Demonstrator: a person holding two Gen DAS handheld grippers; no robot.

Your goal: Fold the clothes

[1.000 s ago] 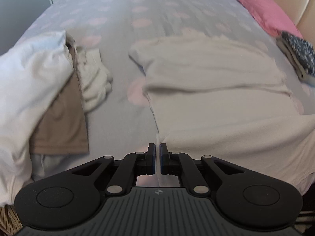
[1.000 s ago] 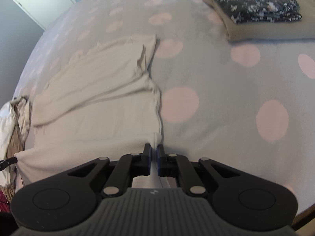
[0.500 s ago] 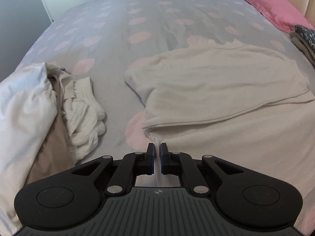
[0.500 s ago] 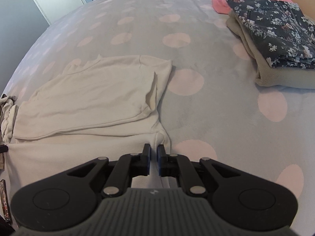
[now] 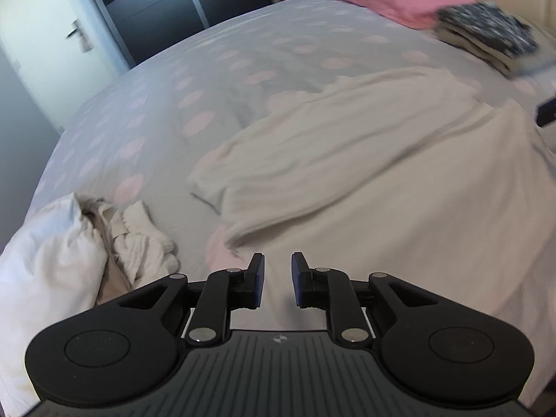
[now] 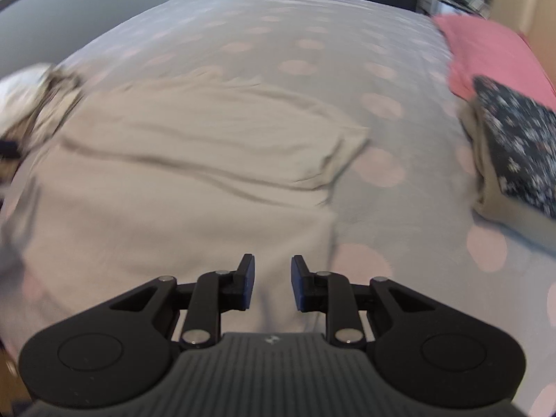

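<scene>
A cream long-sleeved top (image 5: 365, 173) lies spread on the grey bedspread (image 5: 156, 111) with pink dots, its sleeves folded across the body. My left gripper (image 5: 277, 264) hovers open over the garment's near left corner, nothing between its fingers. From the right wrist camera the same cream top (image 6: 173, 173) fills the middle. My right gripper (image 6: 270, 266) is open above the near right part of the top, its fingers empty. Both views are blurred by motion.
A heap of unfolded clothes (image 5: 69, 253), white and tan, lies at the left bed edge. A folded stack with a dark floral garment on top (image 6: 514, 153) sits to the right, beside a pink pillow (image 6: 493, 52). Door and dark wardrobe (image 5: 156, 10) stand beyond the bed.
Both grippers were shut on the top's near hem; both have opened and let it go. Both cameras have lifted and tilted up, showing more of the room.
</scene>
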